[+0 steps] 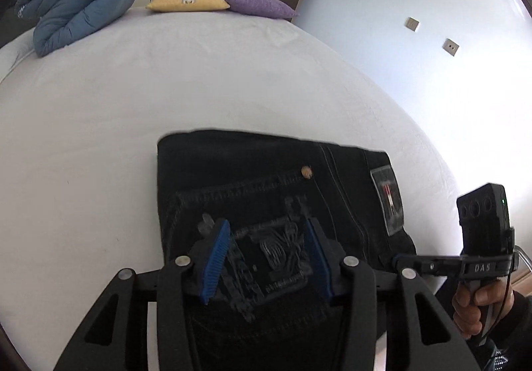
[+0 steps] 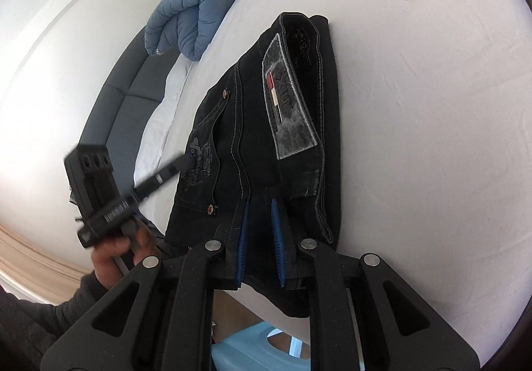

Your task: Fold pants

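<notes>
Black jeans [image 1: 266,178] lie folded into a compact rectangle on the white bed [image 1: 166,78], back pocket and grey waist patch facing up. My left gripper [image 1: 266,258] hovers over the embroidered pocket, its blue pads apart and pressing nothing. In the right wrist view the jeans [image 2: 252,124] reach the bed's near edge. There my right gripper [image 2: 260,234] has its blue pads nearly together on the fabric beside the waistband. The left gripper [image 2: 188,161] shows there too, held by a hand and pointing at the pocket. In the left wrist view, the right gripper's fingers [image 1: 399,262] reach the jeans' right edge.
A rolled blue duvet [image 1: 79,1] lies at the bed's far left, with a yellow pillow [image 1: 188,0] and a purple pillow [image 1: 259,5] at the far end. A wall runs close along the right side. A light-blue stool [image 2: 252,347] stands below the near bed edge.
</notes>
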Available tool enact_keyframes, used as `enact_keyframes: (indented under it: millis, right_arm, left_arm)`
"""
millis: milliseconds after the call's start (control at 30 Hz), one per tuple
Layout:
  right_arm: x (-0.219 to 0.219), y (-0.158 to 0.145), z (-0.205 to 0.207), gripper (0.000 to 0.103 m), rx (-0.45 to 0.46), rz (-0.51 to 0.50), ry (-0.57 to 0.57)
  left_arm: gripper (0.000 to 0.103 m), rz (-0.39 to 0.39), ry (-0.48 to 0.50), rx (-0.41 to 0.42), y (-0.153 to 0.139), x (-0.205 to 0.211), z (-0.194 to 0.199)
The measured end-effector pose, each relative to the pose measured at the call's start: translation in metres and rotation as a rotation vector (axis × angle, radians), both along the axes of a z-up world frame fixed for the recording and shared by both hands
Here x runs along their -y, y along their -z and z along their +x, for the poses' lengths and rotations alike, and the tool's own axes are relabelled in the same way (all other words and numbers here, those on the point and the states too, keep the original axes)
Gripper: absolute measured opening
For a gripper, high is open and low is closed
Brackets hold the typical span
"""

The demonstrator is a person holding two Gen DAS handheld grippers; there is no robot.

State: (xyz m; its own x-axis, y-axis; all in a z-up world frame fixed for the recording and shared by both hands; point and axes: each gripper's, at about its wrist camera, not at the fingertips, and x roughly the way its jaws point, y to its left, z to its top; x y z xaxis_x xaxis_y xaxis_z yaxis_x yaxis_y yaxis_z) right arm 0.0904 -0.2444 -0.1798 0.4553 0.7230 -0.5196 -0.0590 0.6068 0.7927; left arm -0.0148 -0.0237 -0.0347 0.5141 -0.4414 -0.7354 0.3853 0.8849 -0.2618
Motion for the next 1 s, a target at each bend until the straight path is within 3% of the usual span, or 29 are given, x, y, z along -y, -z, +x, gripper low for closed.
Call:
enact_keyframes:
  millis: [100,167,233,333,433,600,667,733,767,800,833,867,900,1000]
  right_arm:
    - [-0.007,0.000,0.007,0.009,-0.005,-0.004,0.006]
    - [-0.008,0.001,0.006,0.009,-0.003,0.002,0.015]
    - [-0.007,0.002,0.005,0.009,-0.008,0.020,0.030]
    - [-0.002,0.007,-0.002,0.008,-0.011,0.018,0.045]
    - [0.005,0.012,-0.012,0.006,-0.005,0.021,0.050]
    - [0.006,0.014,-0.017,0.004,-0.004,0.018,0.057]
    - [0.010,0.008,-0.020,0.004,-0.009,0.011,0.057]
    - [0.010,-0.008,-0.026,0.011,0.000,-0.012,0.057]
    - [0.011,-0.020,-0.030,0.021,0.029,-0.031,0.058]
    - [0.013,-0.033,-0.035,0.033,0.064,-0.044,0.057]
    - [0.018,-0.045,-0.039,0.076,0.094,-0.040,0.067]
    - [0.025,-0.054,-0.043,0.103,0.125,-0.024,0.102]
    - [0.034,-0.061,-0.044,0.103,0.154,-0.022,0.137]
    - [0.049,-0.063,-0.028,0.103,0.117,-0.044,0.159]
  left_arm:
    - [0.049,0.011,-0.043,0.008,-0.002,-0.007,0.039]
    - [0.046,0.030,-0.042,-0.062,0.018,-0.007,0.067]
    - [0.028,0.119,-0.024,-0.076,0.038,-0.003,0.072]
    - [0.028,0.173,-0.010,-0.006,0.033,0.000,0.047]
    - [0.028,0.179,-0.021,0.035,0.030,-0.003,0.009]
    - [0.026,0.293,0.057,0.166,0.037,0.017,-0.079]
    - [0.026,0.265,0.030,0.170,0.036,0.011,-0.101]
    - [0.029,0.216,0.021,0.134,0.027,0.001,-0.115]
    - [0.031,0.205,0.018,0.128,0.023,-0.004,-0.121]
    - [0.046,0.189,0.008,0.129,0.016,-0.012,-0.125]
    - [0.077,0.170,-0.015,0.137,0.010,-0.021,-0.127]
    - [0.092,0.153,-0.039,0.150,0.003,-0.029,-0.123]
    - [0.102,0.128,-0.062,0.161,-0.003,-0.037,-0.120]
    - [0.102,0.084,-0.113,0.125,-0.011,-0.058,-0.086]
